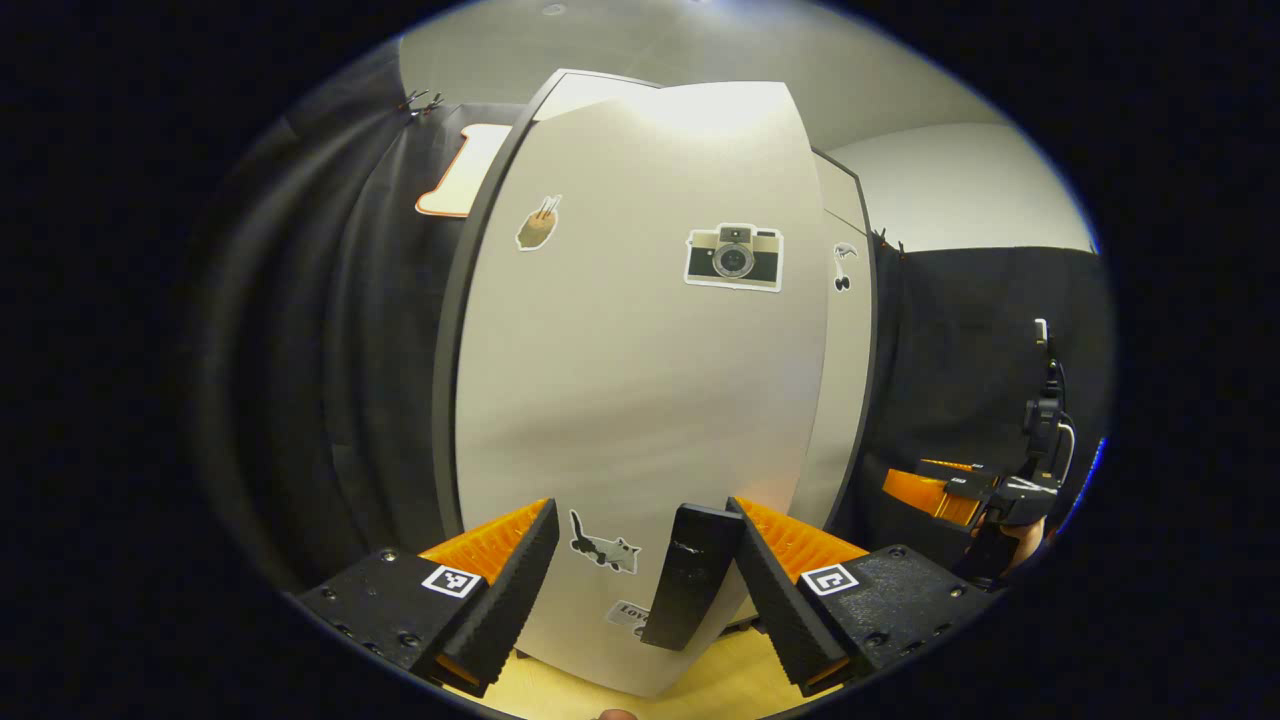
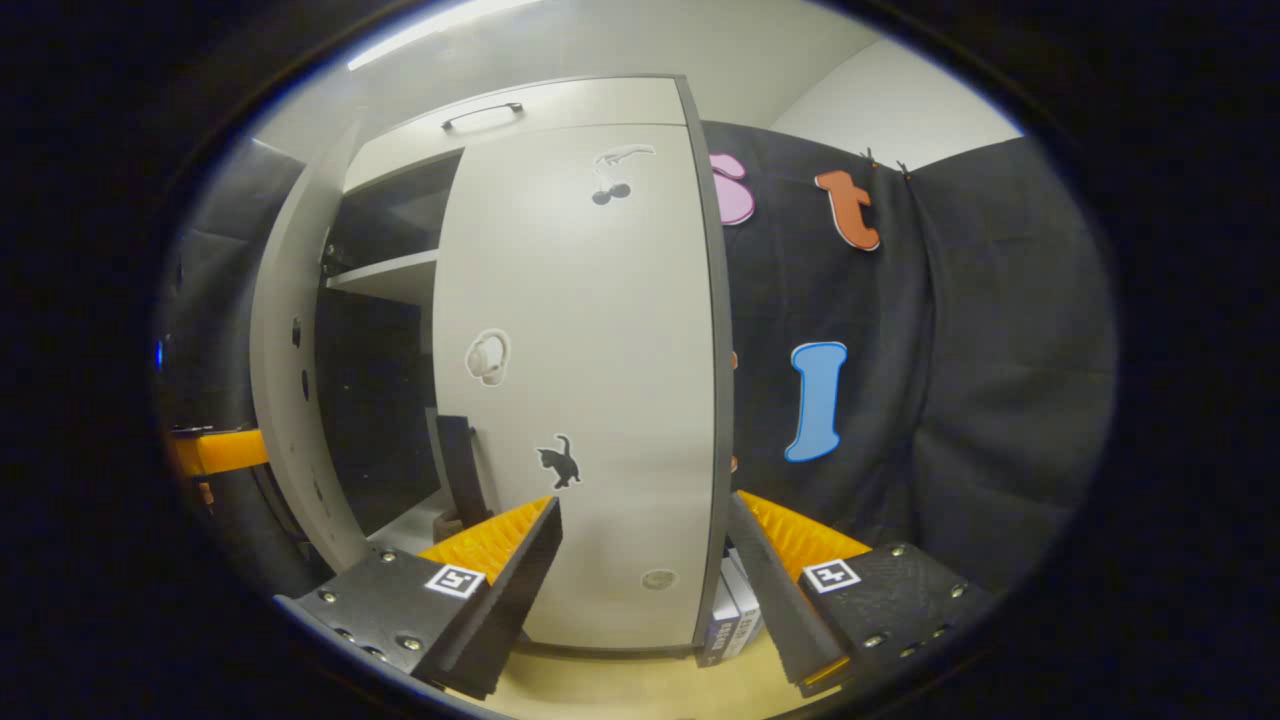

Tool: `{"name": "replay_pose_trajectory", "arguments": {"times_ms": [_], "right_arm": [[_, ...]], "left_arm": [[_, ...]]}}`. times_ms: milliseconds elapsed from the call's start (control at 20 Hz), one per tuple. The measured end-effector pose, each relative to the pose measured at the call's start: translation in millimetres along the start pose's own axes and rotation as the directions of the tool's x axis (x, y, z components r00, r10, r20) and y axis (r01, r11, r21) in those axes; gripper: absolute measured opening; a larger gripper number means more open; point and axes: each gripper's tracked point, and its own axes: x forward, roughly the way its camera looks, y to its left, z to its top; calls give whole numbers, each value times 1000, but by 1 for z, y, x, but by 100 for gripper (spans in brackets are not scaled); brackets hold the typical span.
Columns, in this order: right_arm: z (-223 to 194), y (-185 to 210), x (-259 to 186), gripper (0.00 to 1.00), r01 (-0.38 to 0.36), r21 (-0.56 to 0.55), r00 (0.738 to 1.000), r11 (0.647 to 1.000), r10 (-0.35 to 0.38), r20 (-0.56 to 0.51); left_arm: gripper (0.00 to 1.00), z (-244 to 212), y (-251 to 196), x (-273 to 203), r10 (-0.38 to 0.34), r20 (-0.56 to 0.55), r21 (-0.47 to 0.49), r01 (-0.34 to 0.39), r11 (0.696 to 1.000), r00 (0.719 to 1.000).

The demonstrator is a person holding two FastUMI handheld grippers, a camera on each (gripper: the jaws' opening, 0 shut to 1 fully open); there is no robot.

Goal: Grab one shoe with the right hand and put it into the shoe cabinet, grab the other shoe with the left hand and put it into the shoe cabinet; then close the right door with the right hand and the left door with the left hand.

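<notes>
Directly ahead of the left gripper [image 1: 645, 590], in the left gripper view, stands the left door [image 1: 640, 400] of the shoe cabinet [image 1: 850, 380]. The door face carries a camera sticker [image 1: 734, 257], a cat sticker [image 1: 603, 546] and a dark upright handle [image 1: 690, 575] near its lower edge. The left gripper's fingers are spread apart with nothing between them; the handle shows in the gap, but whether a finger touches it or the door cannot be told. At the right edge of this view the other gripper appears farther off, held in a hand [image 1: 1020, 540].

In the right gripper view, the right door [image 2: 580, 400] lies flat against the cabinet front. It bears a black cat sticker [image 2: 560, 463]. The right gripper [image 2: 645, 590] has its fingers spread apart and empty, just in front of this door. To the left of the right door the cabinet interior [image 2: 375, 400] is dark, with a shelf [image 2: 385, 275] across it. The left door [image 2: 290, 380] stands ajar there. The shoes cannot be made out inside. Above the doors is a drawer front with a handle [image 2: 482, 115]. Two books [image 2: 730, 605] stand on the floor just beside the cabinet's lower right corner.
</notes>
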Motion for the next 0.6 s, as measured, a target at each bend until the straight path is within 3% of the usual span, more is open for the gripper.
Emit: {"name": "replay_pose_trajectory", "arguments": {"times_ms": [150, 600], "right_arm": [[1, -18, -3, 100, 28, 5, 1000, 1000, -28, -1], [4, -69, -5, 100, 105, 17, 994, 994, -105, 3]], "left_arm": [[100, -1, -10, 15, -1, 0, 35, 1, 999, 1000], [100, -7, -21, 46, -16, -11, -45, 16, 999, 1000]]}}
